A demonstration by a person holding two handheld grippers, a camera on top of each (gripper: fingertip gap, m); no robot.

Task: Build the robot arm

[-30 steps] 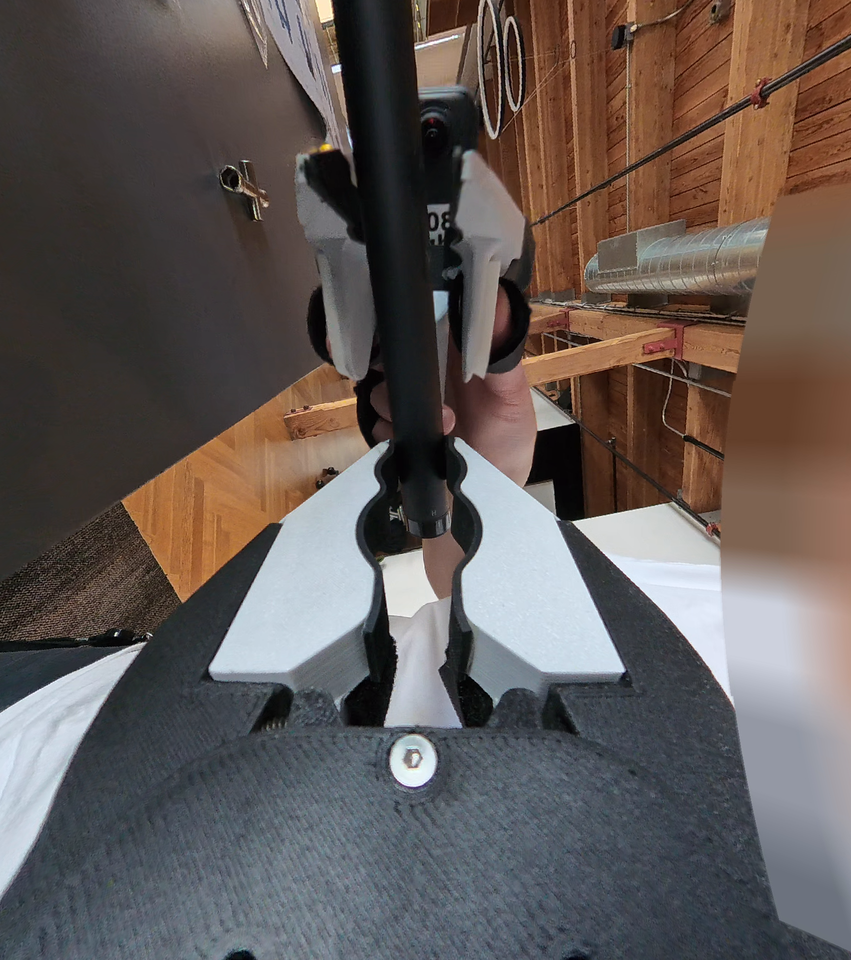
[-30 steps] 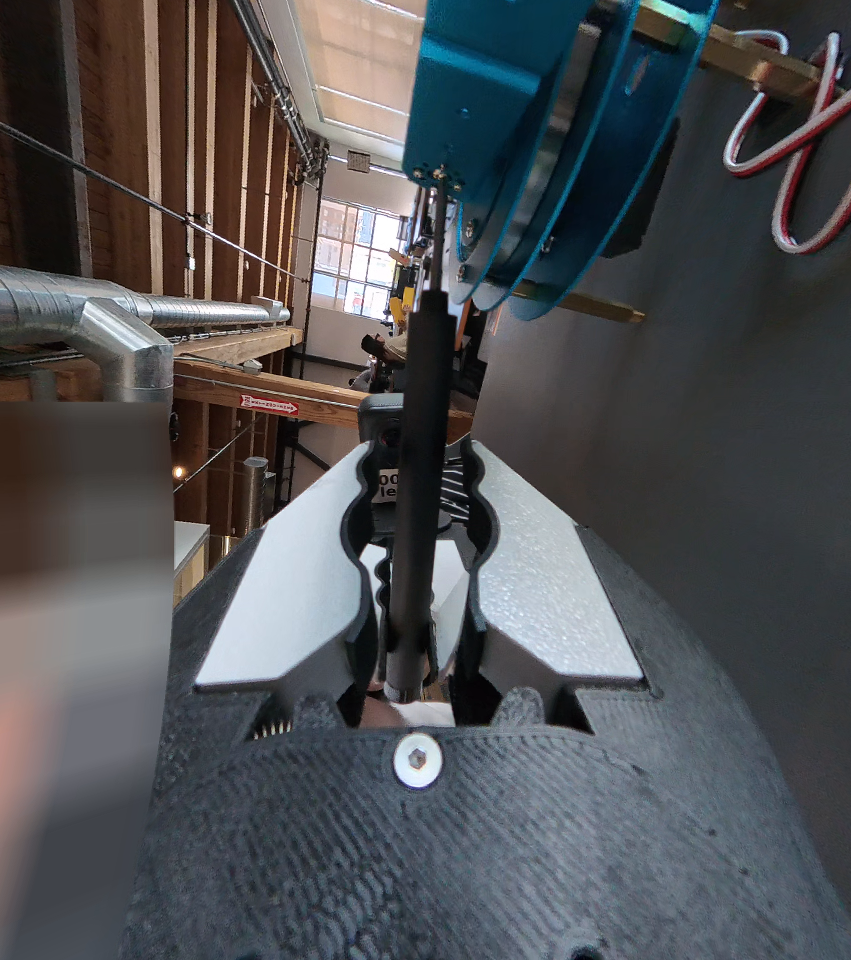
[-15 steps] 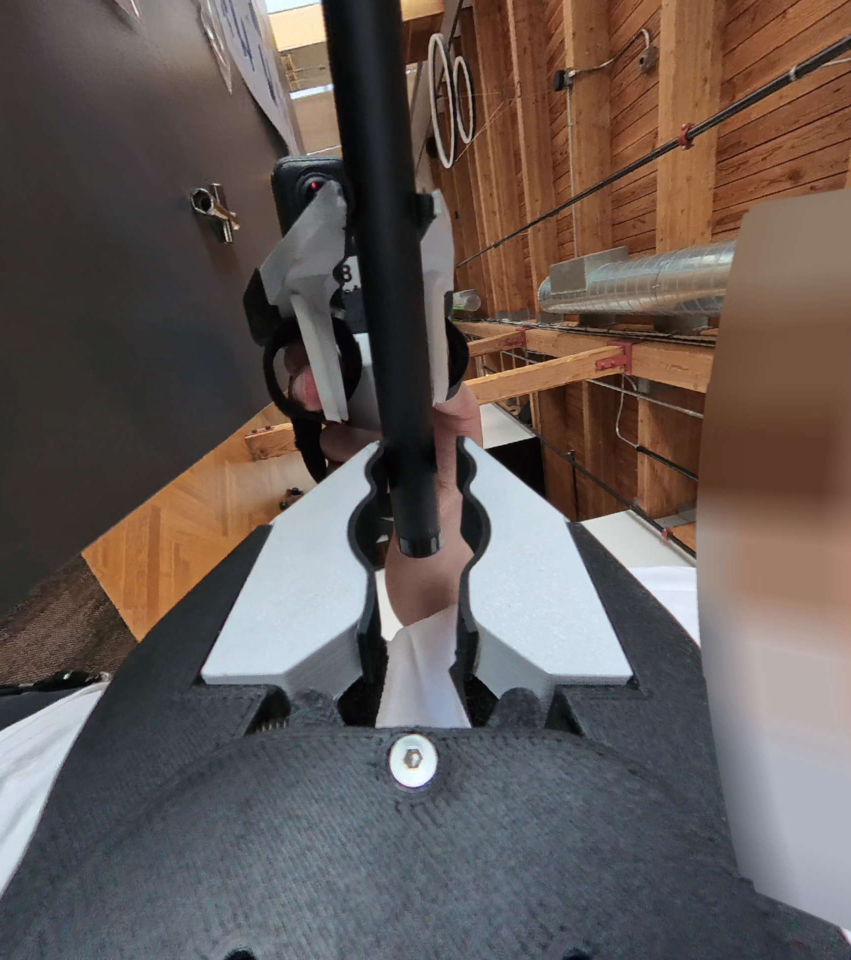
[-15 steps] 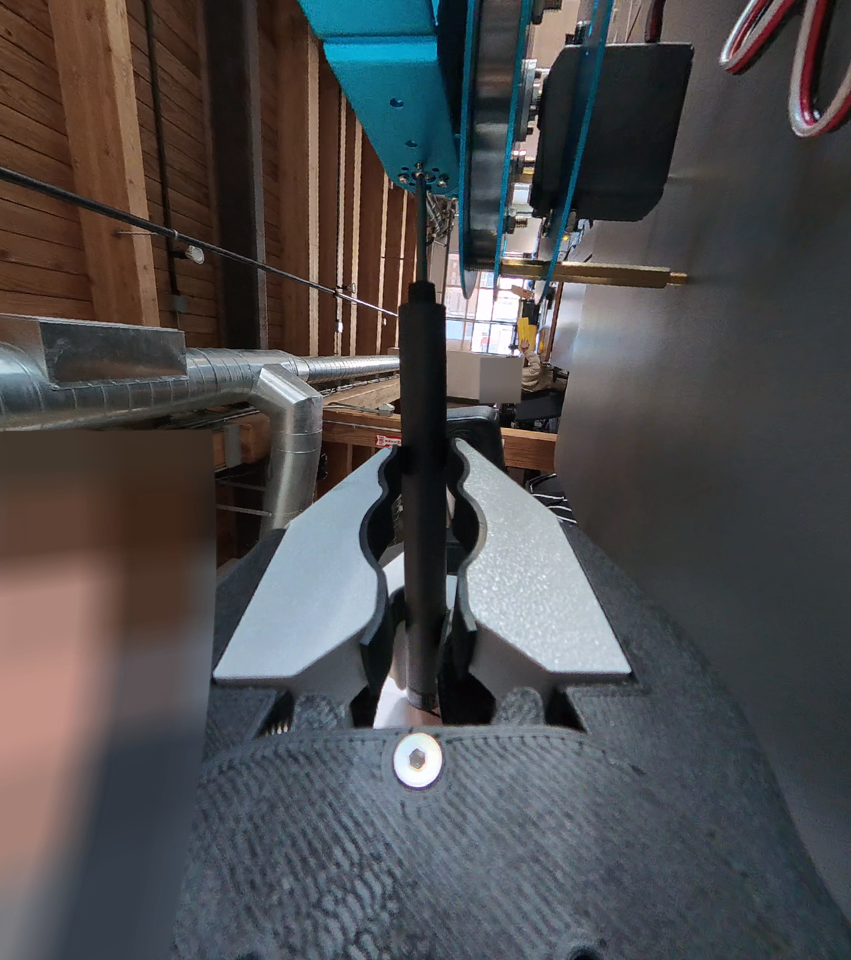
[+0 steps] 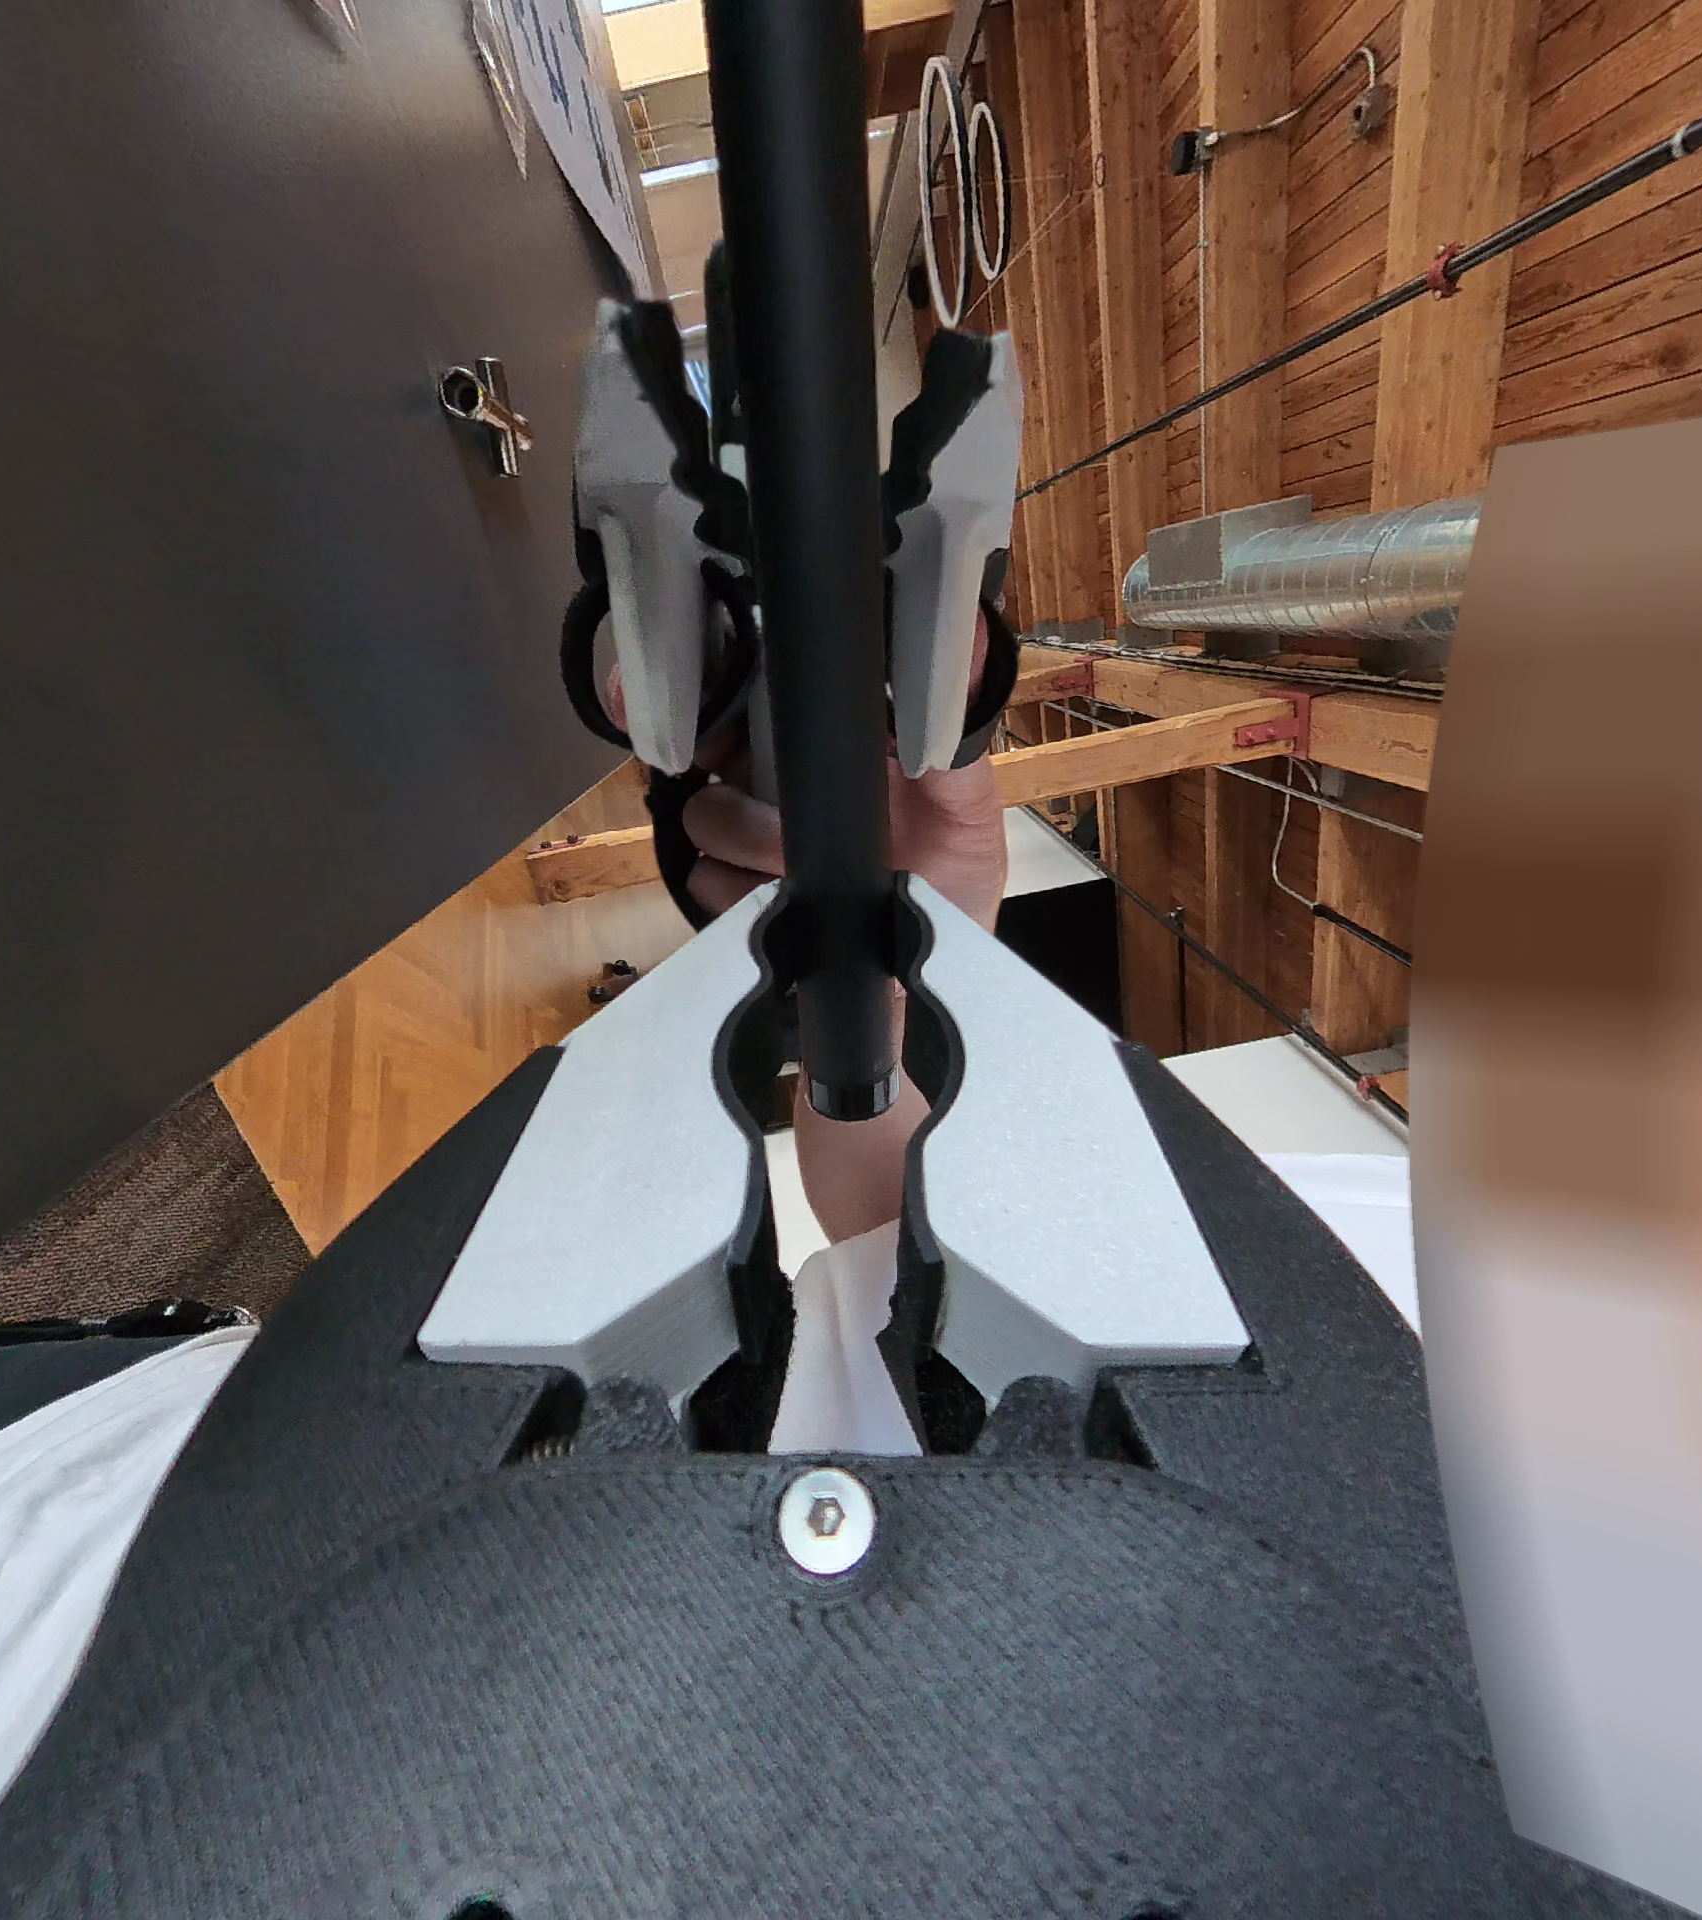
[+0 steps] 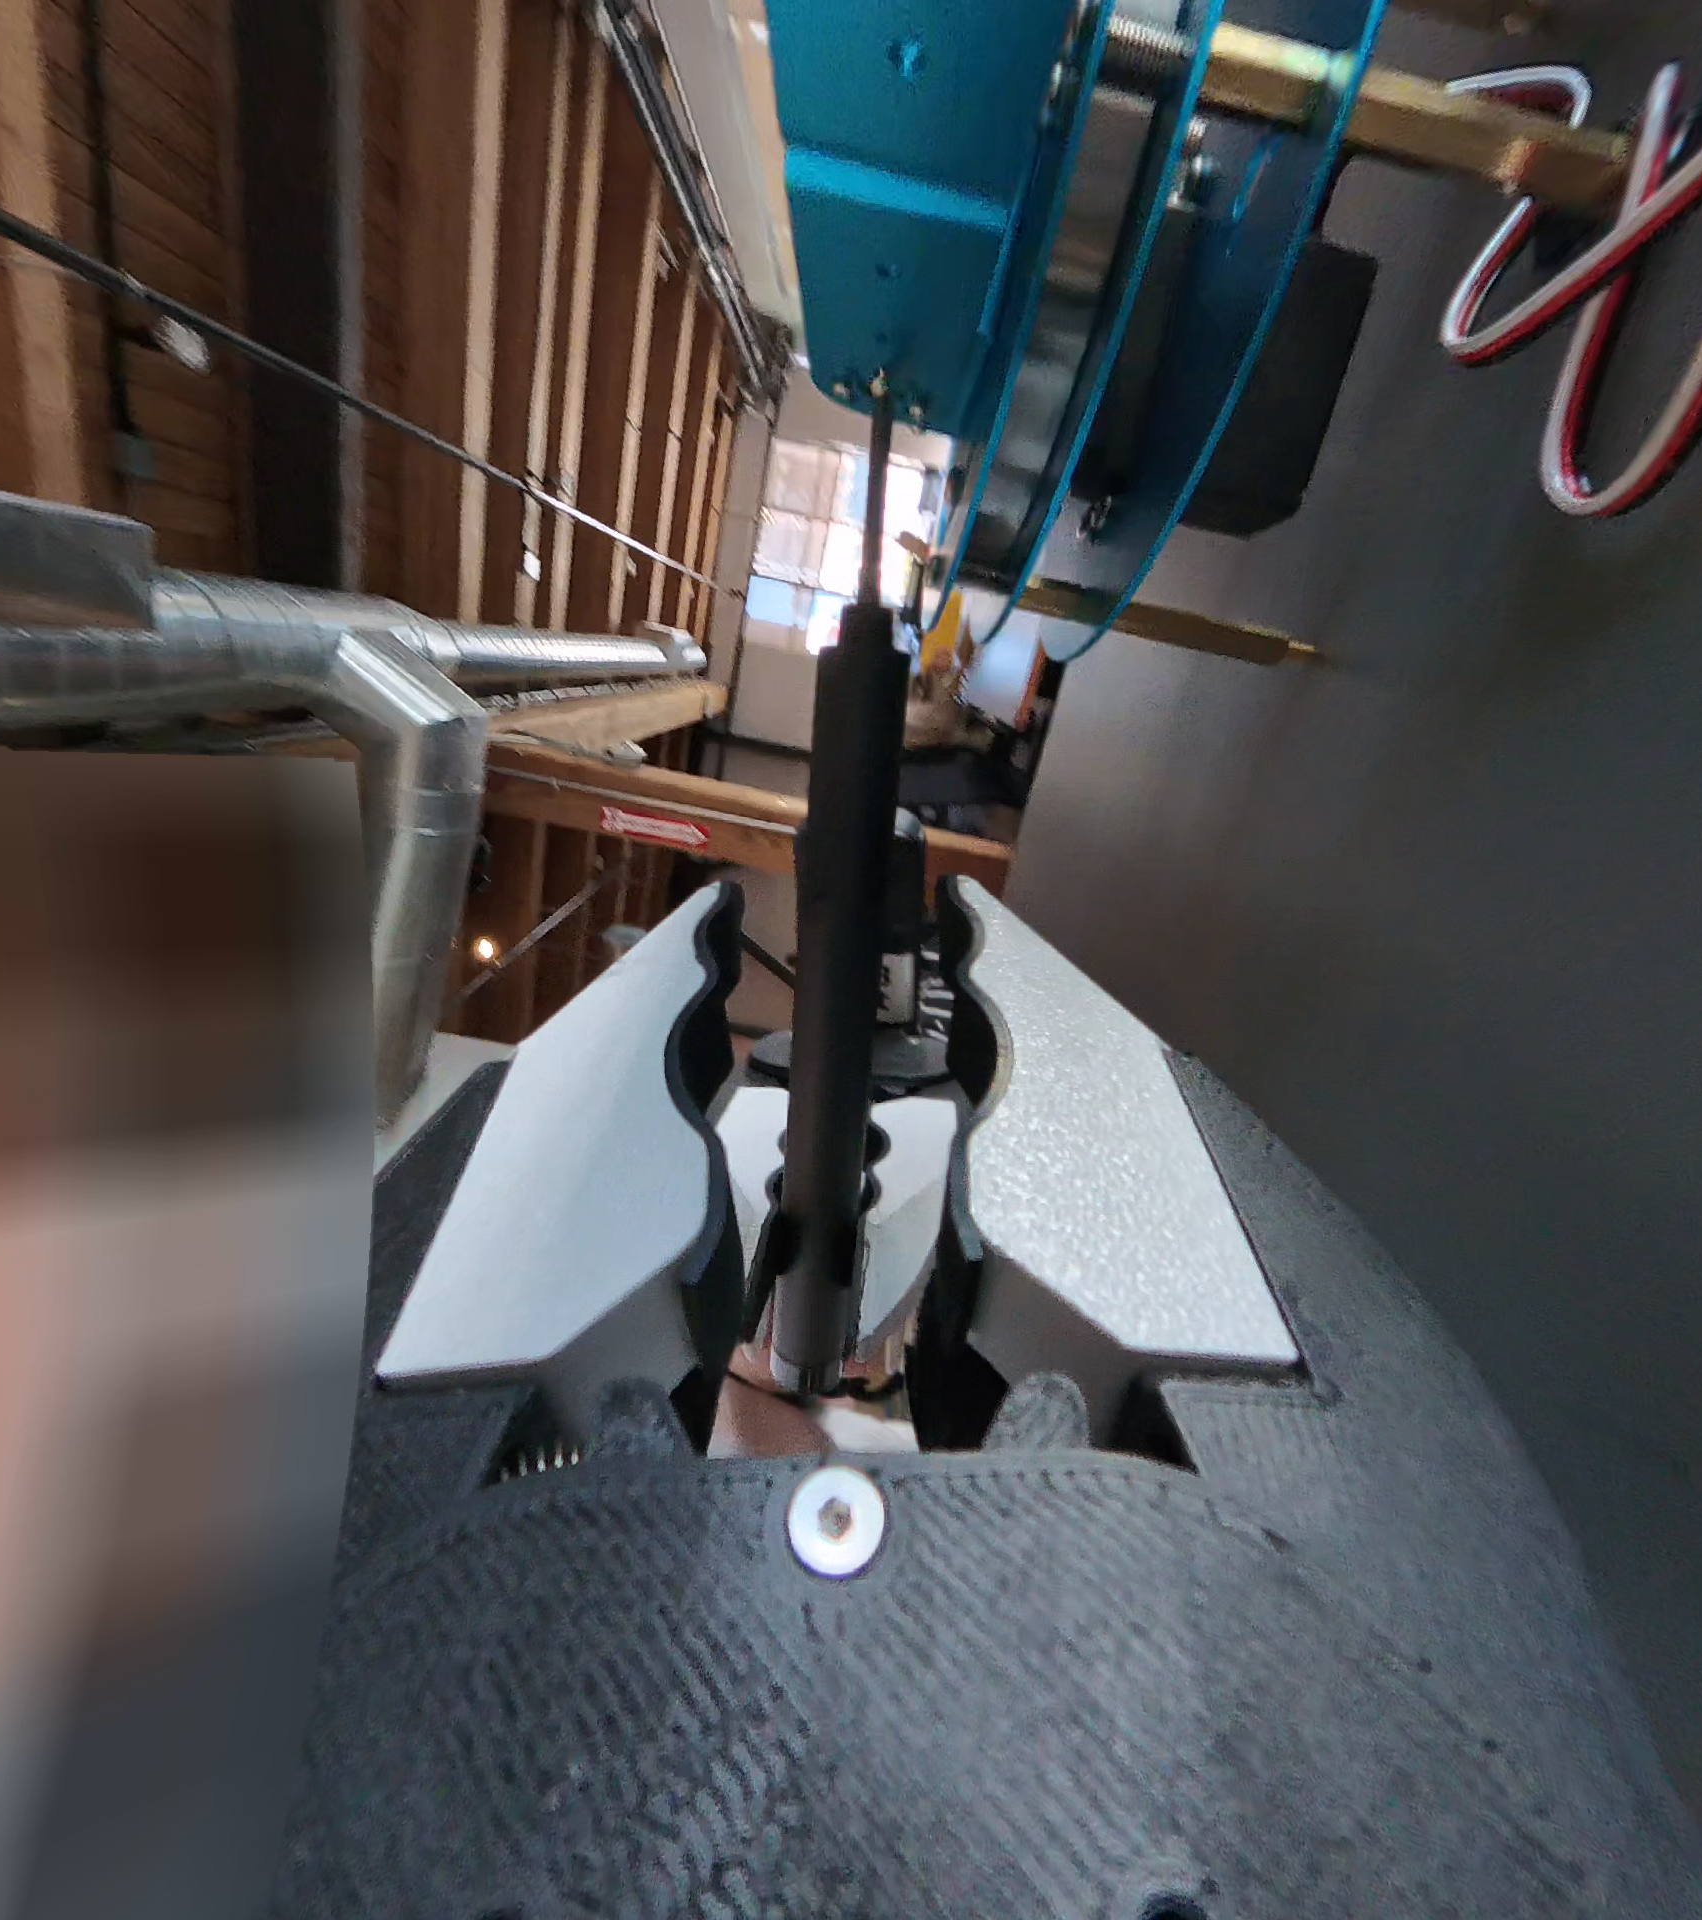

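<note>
A long black rod (image 5: pixel 805 468) runs up the middle of the left wrist view. My left gripper (image 5: pixel 842 904) is shut on its lower end. My right gripper (image 5: pixel 793 756), held by a hand, sits higher on the rod, its fingers spread on either side of it. In the right wrist view my right gripper (image 6: pixel 839 894) is open, and the rod (image 6: pixel 842 883) passes between its fingers without touching them. The rod's thin tip reaches a teal metal bracket with clear discs (image 6: pixel 888 208). My left gripper (image 6: pixel 819 1195) shows lower down, clamped on the rod.
A dark wall (image 6: pixel 1449 935) stands close beside the rod, with a metal hook (image 5: pixel 488 410) on it. Red and white cables (image 6: pixel 1605 312) and a black box (image 6: pixel 1231 395) hang by the bracket. A silver duct (image 5: pixel 1294 571) and wooden beams (image 5: pixel 1159 743) lie opposite. Blurred patches cover a person. The grippers' ends are close to 8 cm from one another.
My right gripper has opened and let go of the rod, which it was shut on before. My left gripper stays shut on the rod's lower end.
</note>
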